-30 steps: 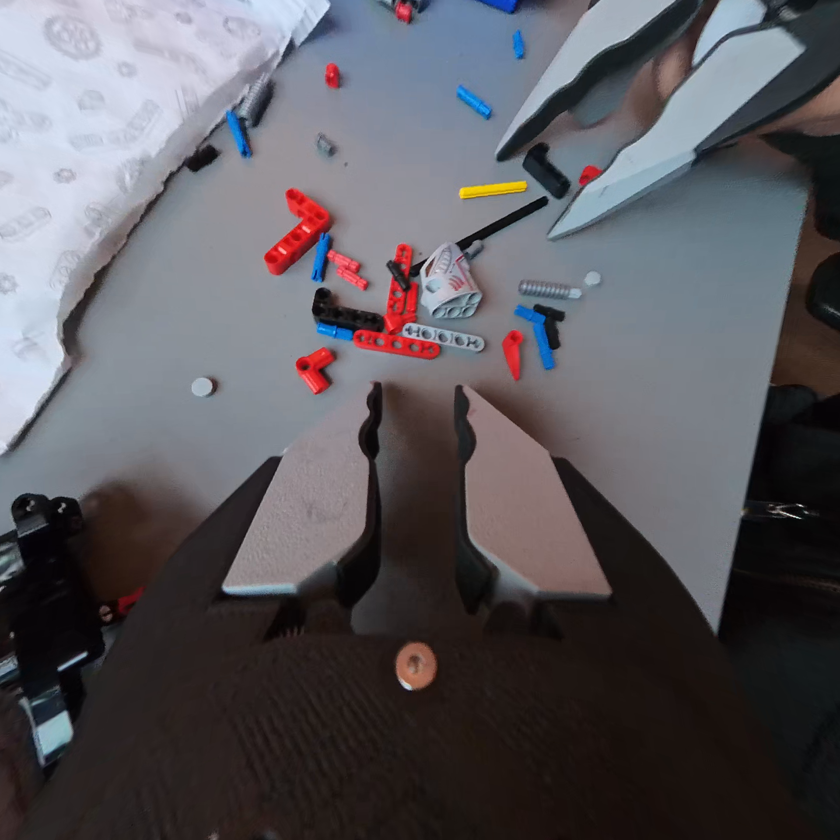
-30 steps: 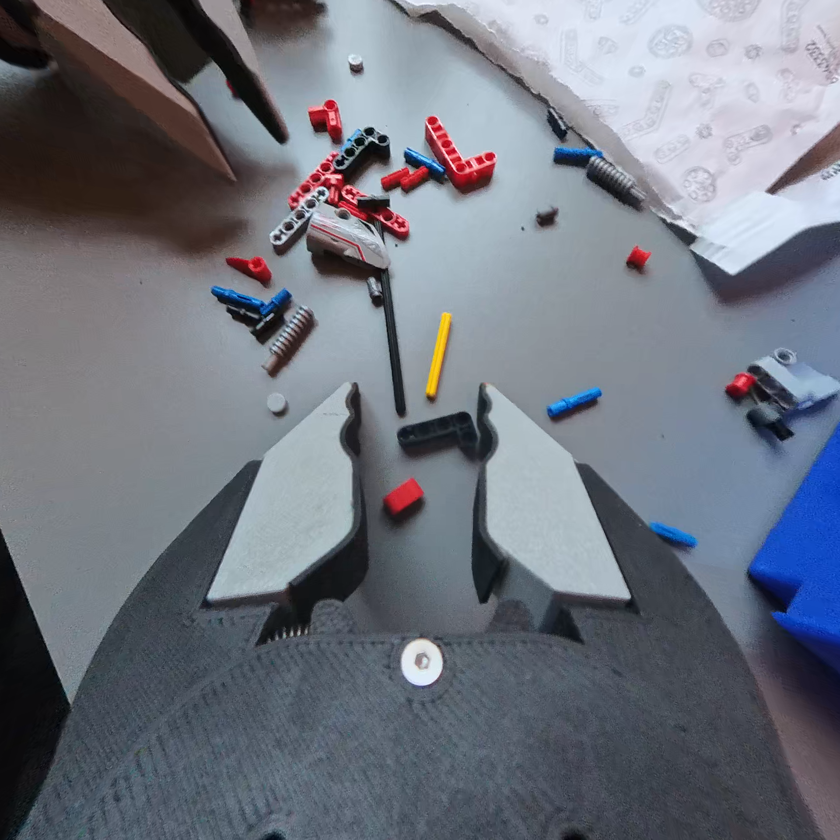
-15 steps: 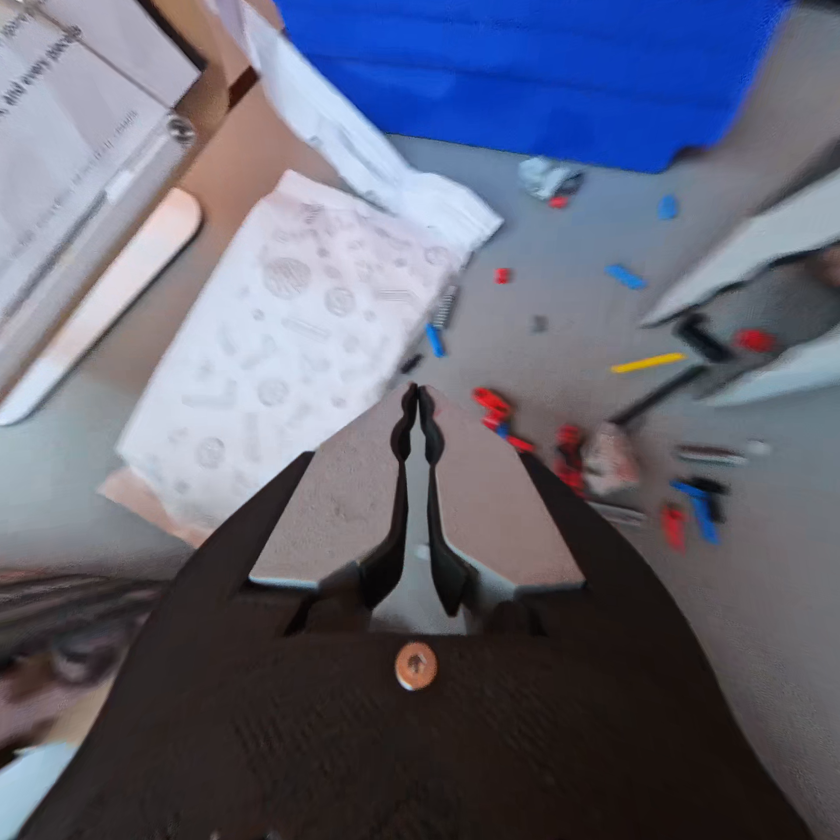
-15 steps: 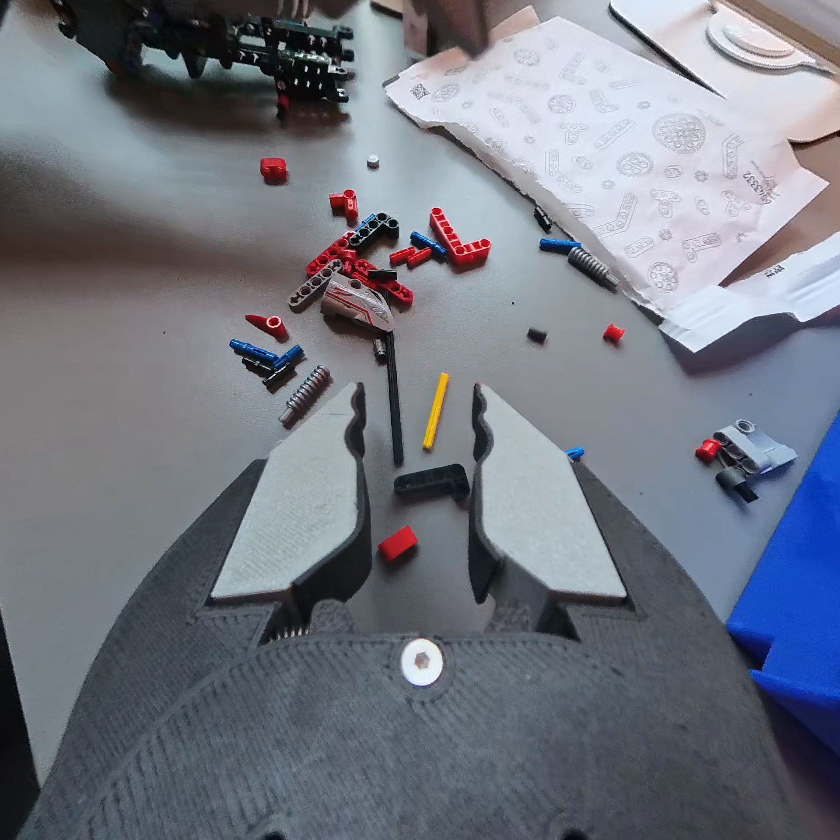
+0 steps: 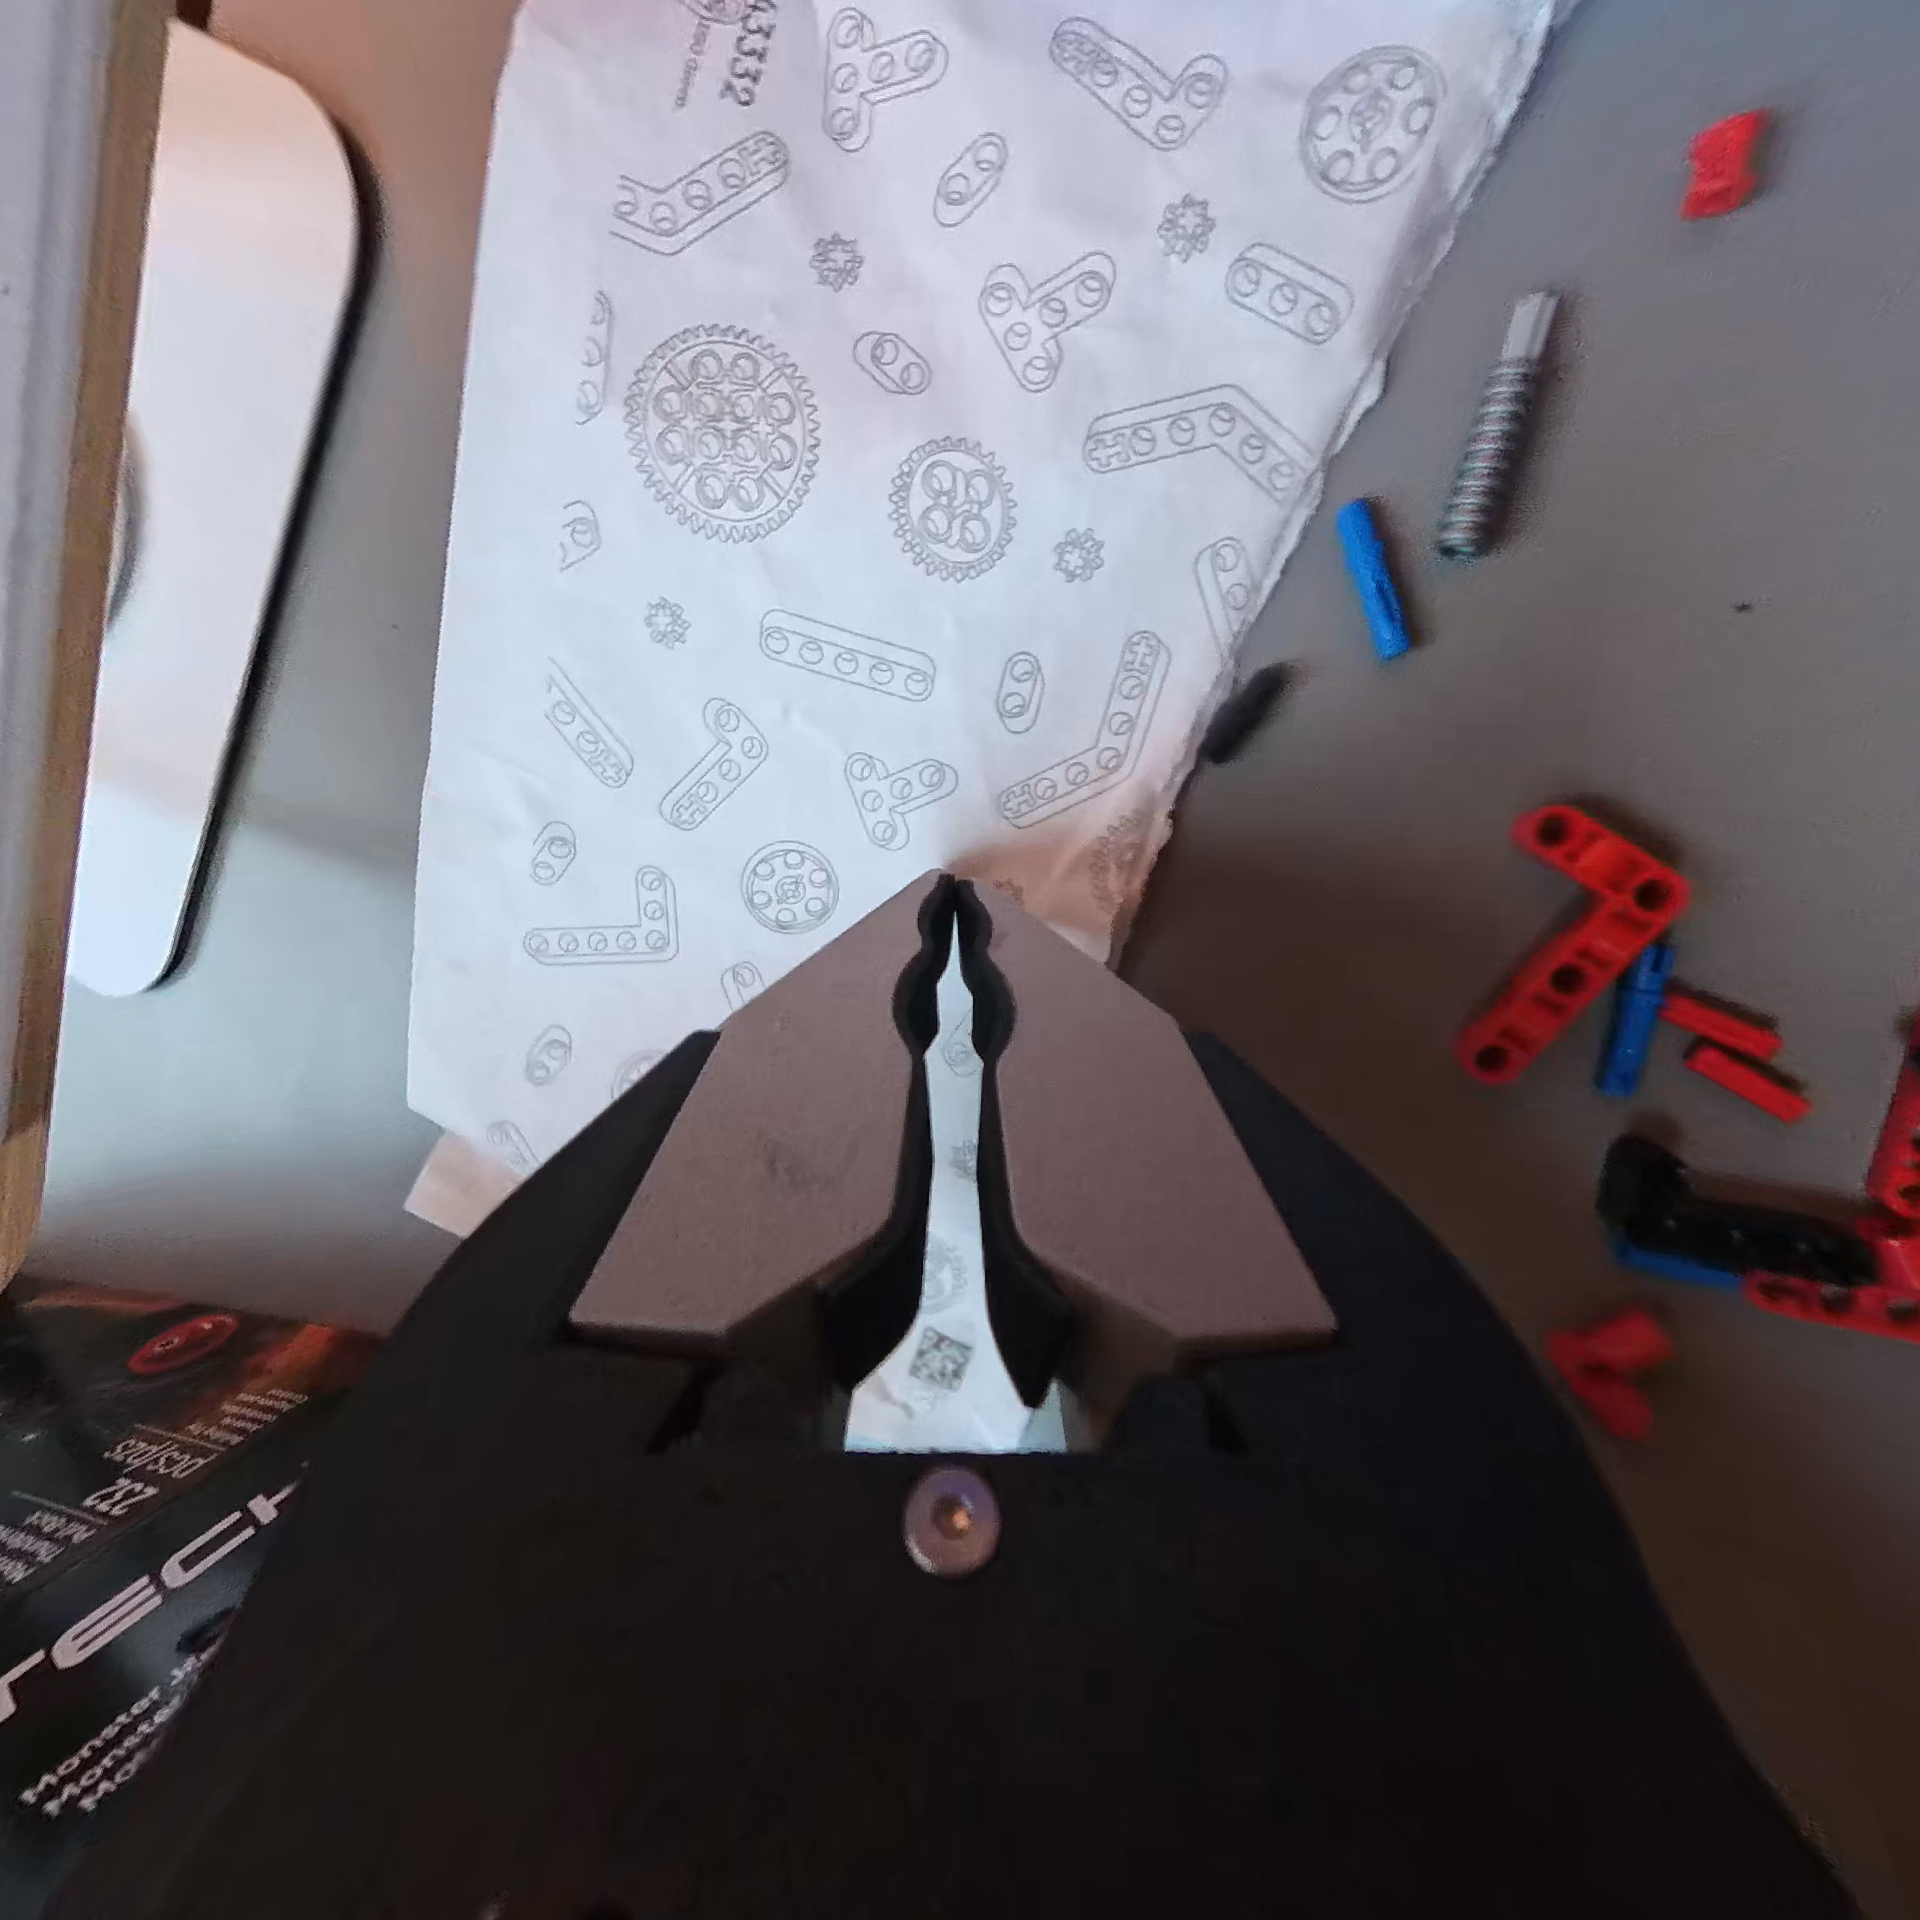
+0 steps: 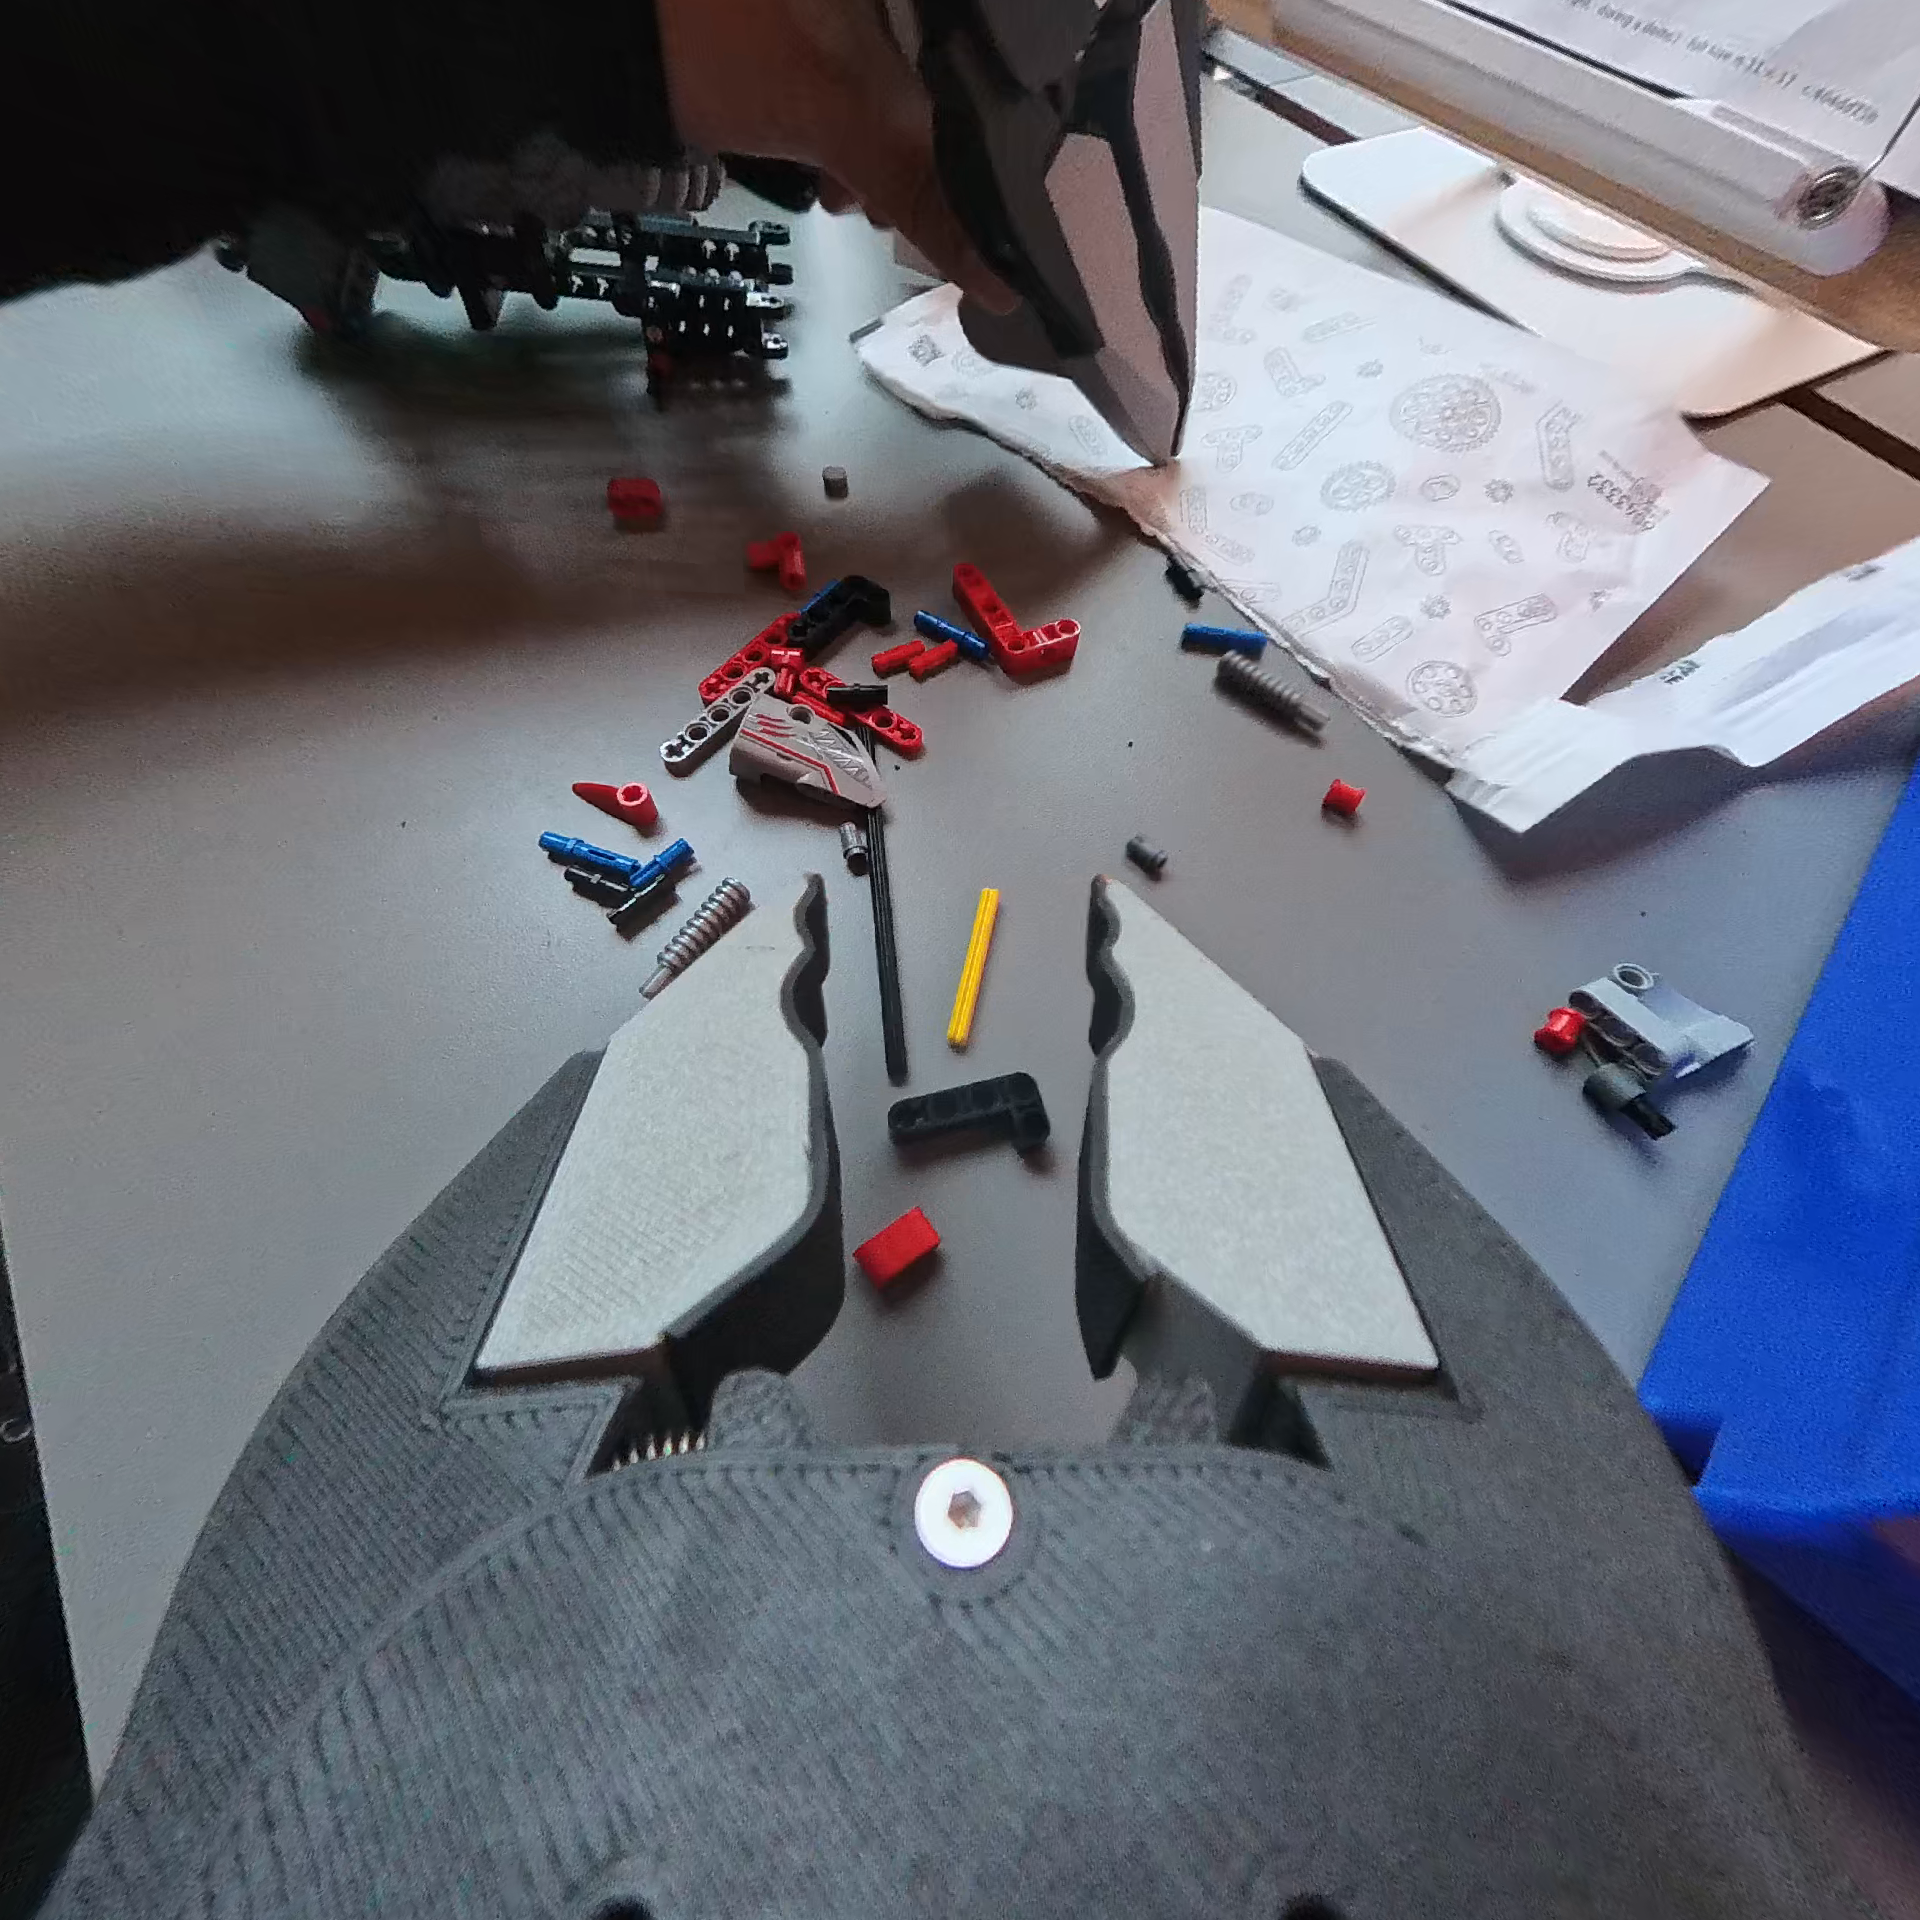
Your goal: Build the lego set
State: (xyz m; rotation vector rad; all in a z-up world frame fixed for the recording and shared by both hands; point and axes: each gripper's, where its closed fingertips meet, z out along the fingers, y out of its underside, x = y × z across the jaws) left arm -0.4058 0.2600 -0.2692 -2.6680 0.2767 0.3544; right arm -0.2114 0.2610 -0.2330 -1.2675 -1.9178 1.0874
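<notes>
Loose Lego parts lie on the grey table (image 6: 312, 987): a red L beam (image 6: 1023, 623) (image 5: 1590, 925), a grey printed panel (image 6: 810, 753), blue pins and red beams. My right gripper (image 6: 956, 894) is open and empty above the table. A yellow axle (image 6: 974, 966), a black axle (image 6: 888, 956), a black L beam (image 6: 966, 1112) and a small red piece (image 6: 896, 1247) lie between its fingers. My left gripper (image 5: 954, 883) is shut, its tips at the torn edge of the white paper bag (image 5: 883, 468). It also shows in the right wrist view (image 6: 1169, 442), pointing down onto the bag (image 6: 1455, 499).
A partly built black model (image 6: 665, 281) stands at the far left. A blue bin (image 6: 1818, 1247) is at the right, with a grey sub-assembly (image 6: 1652, 1029) beside it. A white stand base (image 6: 1558, 229) sits behind the bag. A dark printed box (image 5: 135, 1455) lies near the left gripper. The tips of one gripper are about 20 cm away from the tips of the other.
My left gripper swung left from the parts pile to the paper bag and closed. My right gripper pulled back a little and stays open.
</notes>
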